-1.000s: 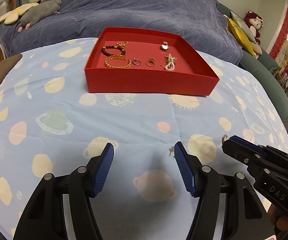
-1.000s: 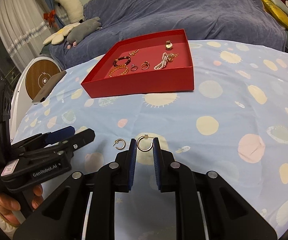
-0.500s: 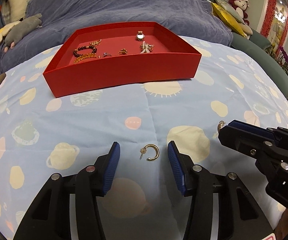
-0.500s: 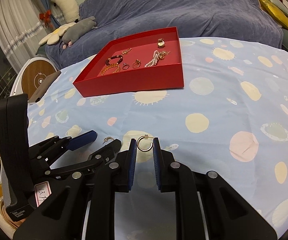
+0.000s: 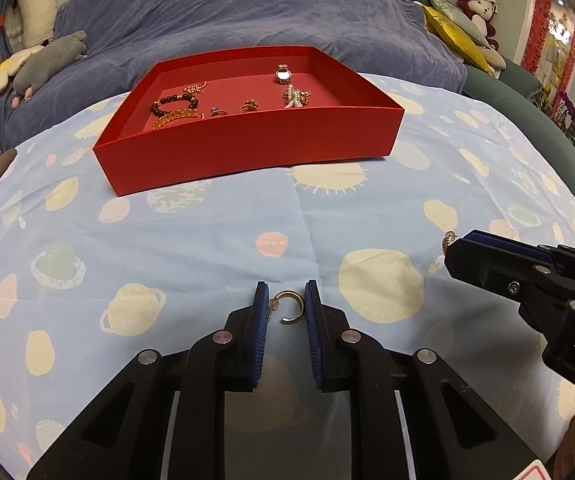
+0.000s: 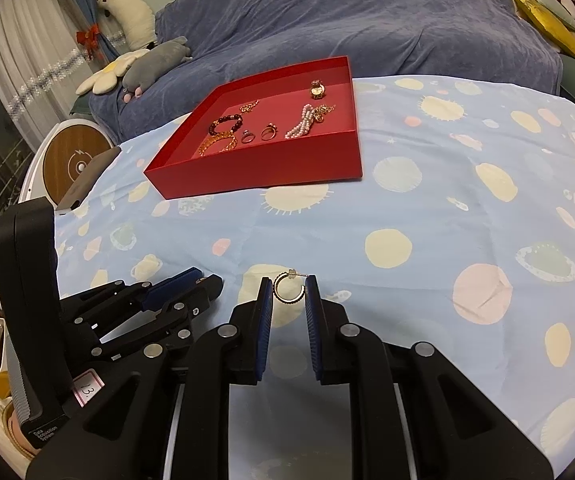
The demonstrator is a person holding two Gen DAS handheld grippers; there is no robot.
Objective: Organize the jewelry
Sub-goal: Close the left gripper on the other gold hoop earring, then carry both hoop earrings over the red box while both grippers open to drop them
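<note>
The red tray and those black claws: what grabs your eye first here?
The red tray stands out at the far side of the planet-print cloth, with bracelets, rings and a watch inside. Nearer, the left gripper and right gripper each pinch a gold hoop earring between blue pads.

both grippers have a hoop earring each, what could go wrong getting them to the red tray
1. The left gripper, whose jaws have just been closing, holds its gold hoop earring only at the pad tips; it could slip out on lifting.
2. The right gripper pinches its hoop earring at the tips too, so a tilt might drop it on the patterned cloth.
3. The red tray has a tall front wall; a low carry could clip it.
</note>
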